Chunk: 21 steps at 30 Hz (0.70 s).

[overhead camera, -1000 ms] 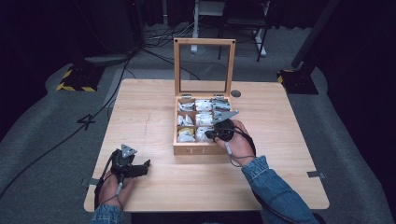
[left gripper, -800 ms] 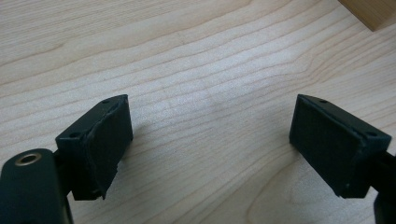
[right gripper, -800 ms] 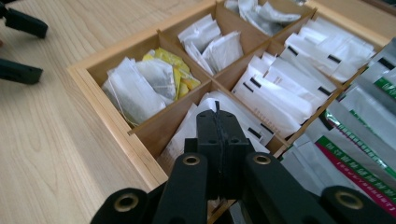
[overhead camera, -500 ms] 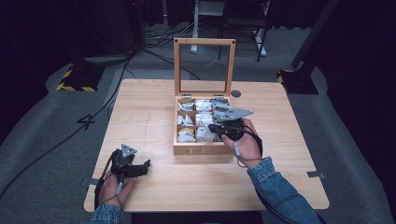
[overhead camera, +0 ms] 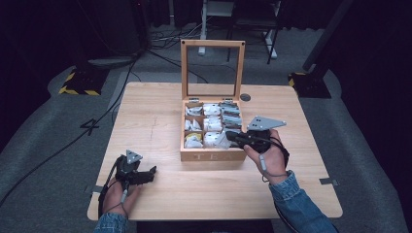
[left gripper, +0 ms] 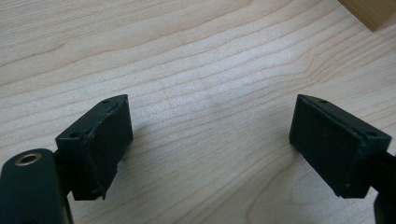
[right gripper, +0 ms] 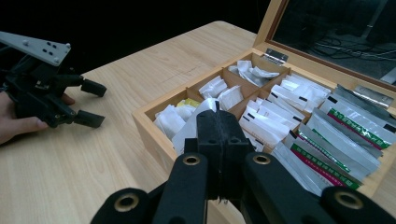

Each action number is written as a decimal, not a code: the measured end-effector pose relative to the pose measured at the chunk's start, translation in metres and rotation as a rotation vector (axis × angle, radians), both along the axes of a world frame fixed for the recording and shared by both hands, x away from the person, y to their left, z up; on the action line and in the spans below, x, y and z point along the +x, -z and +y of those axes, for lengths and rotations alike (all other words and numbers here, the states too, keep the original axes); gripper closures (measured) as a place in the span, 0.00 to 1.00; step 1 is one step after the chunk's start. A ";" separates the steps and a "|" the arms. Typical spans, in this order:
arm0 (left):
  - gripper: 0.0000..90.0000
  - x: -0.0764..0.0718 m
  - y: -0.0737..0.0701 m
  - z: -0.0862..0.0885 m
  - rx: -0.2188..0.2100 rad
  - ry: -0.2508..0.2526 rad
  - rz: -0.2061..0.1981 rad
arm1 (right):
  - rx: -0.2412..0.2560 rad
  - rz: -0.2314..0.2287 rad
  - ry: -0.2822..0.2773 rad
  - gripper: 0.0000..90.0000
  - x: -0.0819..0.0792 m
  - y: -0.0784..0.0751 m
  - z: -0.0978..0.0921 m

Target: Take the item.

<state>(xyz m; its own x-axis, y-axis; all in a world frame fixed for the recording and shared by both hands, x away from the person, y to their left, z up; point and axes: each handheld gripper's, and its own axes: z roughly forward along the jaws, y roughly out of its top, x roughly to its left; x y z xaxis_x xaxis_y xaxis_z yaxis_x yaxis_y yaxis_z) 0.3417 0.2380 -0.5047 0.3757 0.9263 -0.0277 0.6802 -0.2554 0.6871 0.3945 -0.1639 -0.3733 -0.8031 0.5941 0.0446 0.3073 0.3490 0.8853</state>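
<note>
Right gripper | fingers clamped on white sachet over tea box | left gripper fingers apart, resting on table

Bright overhead light on the table, dark surroundings; the nearest claw parts look blurred.

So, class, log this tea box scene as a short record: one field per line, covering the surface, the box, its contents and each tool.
surface: light wooden table
box: wooden tea box, glass lid standing open
contents: white and silver sachets sorted in compartments
right tool: right tool with jaws pressed together on a white sachet, above the box's front compartments
left tool: left tool with jaws wide apart, nothing between them, low over bare table left of the box
</note>
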 end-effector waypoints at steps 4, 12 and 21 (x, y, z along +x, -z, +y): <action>0.15 0.000 0.000 0.000 0.000 0.000 0.000 | 0.010 -0.010 0.001 1.00 -0.006 -0.005 -0.006; 0.15 0.001 0.000 0.000 0.000 -0.003 -0.003 | 0.012 -0.022 0.019 1.00 -0.012 -0.009 -0.017; 0.15 0.001 0.000 0.000 -0.001 -0.004 -0.004 | 0.007 -0.029 0.089 1.00 -0.011 -0.011 -0.045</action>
